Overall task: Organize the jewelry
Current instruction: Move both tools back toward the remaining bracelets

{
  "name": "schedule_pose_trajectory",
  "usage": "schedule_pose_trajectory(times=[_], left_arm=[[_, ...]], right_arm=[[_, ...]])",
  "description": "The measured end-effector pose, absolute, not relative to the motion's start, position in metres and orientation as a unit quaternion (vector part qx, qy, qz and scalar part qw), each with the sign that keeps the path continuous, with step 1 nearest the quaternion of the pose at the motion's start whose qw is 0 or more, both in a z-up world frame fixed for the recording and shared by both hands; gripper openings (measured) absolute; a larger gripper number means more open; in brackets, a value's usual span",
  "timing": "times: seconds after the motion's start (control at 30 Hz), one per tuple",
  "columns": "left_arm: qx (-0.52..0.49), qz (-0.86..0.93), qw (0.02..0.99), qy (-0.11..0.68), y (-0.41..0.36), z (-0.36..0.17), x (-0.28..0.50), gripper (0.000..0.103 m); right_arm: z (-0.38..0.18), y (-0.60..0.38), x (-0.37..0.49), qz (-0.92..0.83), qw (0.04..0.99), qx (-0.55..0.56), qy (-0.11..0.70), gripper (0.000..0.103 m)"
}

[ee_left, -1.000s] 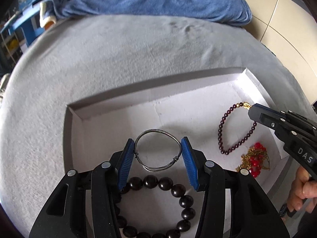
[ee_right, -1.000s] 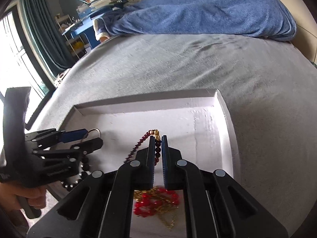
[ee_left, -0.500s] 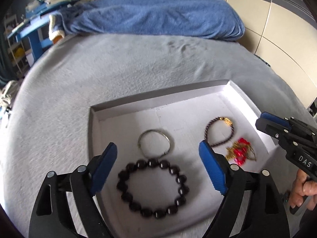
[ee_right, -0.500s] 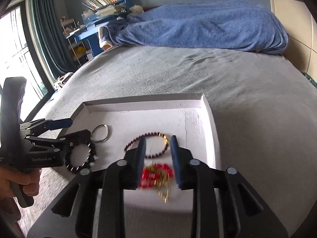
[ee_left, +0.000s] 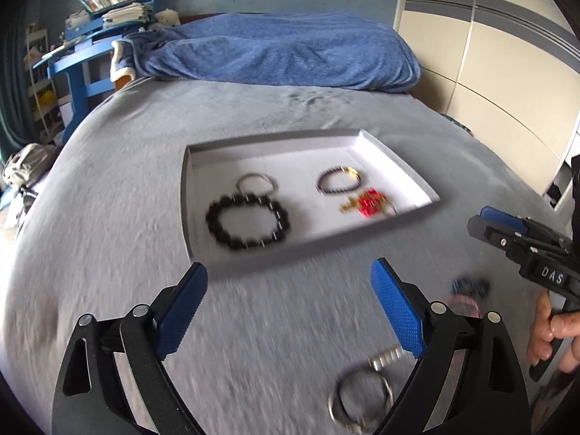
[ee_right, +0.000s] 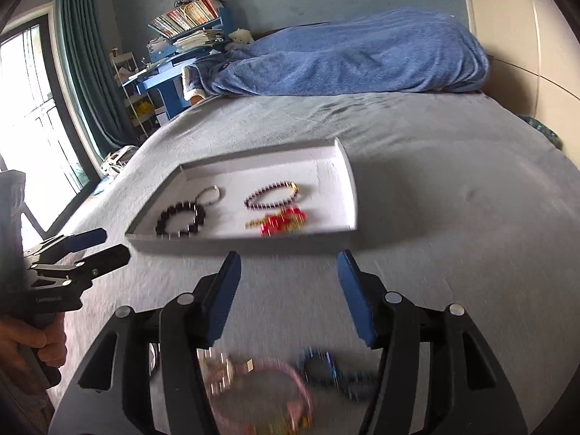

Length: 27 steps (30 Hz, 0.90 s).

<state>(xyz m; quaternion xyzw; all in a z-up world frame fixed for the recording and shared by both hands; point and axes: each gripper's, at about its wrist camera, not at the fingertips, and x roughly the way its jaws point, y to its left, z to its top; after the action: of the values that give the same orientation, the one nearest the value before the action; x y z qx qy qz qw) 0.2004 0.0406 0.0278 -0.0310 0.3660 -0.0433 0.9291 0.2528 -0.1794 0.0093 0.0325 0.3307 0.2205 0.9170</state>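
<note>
A white tray [ee_left: 406,177] lies on the grey bed and holds a black bead bracelet [ee_left: 247,222], a silver bangle [ee_left: 256,182], a dark red bead bracelet [ee_left: 339,180] and a red and gold piece [ee_left: 367,204]. My left gripper [ee_left: 290,308] is open and empty, in front of the tray. A silver ring piece [ee_left: 360,402] lies on the bed near it. My right gripper [ee_right: 288,299] is open and empty above a pink bracelet [ee_right: 266,395] and a blue bead piece [ee_right: 320,366]. The tray [ee_right: 349,195] also shows in the right wrist view.
A blue blanket [ee_left: 275,54] is heaped at the far end of the bed. A blue shelf with books [ee_right: 188,47] stands at the back left. A pale wardrobe wall [ee_left: 489,72] runs along the right. The right gripper also shows in the left wrist view [ee_left: 507,235].
Both grippers have let go of the jewelry in the tray, opened wide and pulled back toward the near side of the bed. Loose pieces on the bed have come into view.
</note>
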Motion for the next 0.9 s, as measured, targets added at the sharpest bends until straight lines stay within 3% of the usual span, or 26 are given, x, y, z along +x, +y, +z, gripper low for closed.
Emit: schedule_pose_trajectory(times=[0.33,0.9], left_arm=[[-0.003,-0.056,0.930,0.363,0.017,0.003,0.136,0.091],[-0.017,-0.051,0.926,0.374,0.019,-0.022,0.111,0.093]], right_arm=[[-0.009,-0.221,0.196,0.175,0.925,0.027,0.336,0.064],[-0.025,-0.258,0.161,0.077,0.936,0.070,0.335,0.082]])
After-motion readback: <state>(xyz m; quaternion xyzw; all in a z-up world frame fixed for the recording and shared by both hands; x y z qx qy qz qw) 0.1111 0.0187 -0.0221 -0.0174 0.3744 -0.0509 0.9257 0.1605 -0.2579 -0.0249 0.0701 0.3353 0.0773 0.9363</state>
